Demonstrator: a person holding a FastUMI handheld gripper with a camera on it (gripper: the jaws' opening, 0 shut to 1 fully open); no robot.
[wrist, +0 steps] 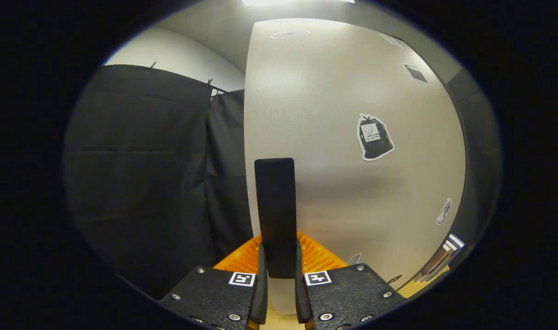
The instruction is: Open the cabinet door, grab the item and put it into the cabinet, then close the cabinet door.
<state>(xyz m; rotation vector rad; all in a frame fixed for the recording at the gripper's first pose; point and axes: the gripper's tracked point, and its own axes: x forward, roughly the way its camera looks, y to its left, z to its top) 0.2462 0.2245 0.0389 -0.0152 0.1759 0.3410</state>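
Note:
A pale cabinet door point(352, 114) stands right in front of me, with stickers on its face. Its tall black handle point(275, 201) sits near the door's left edge and runs down between my fingers. My gripper point(279, 270) is shut on this handle, one finger pressing on each side of its lower end. The item for the cabinet is hidden from me.
Black booth cloth point(146, 174) hangs to the left of the door. Past the door's right edge I see a dark cabinet side point(480, 151). Low on the right lies a strip of wooden surface with some flat items point(437, 263).

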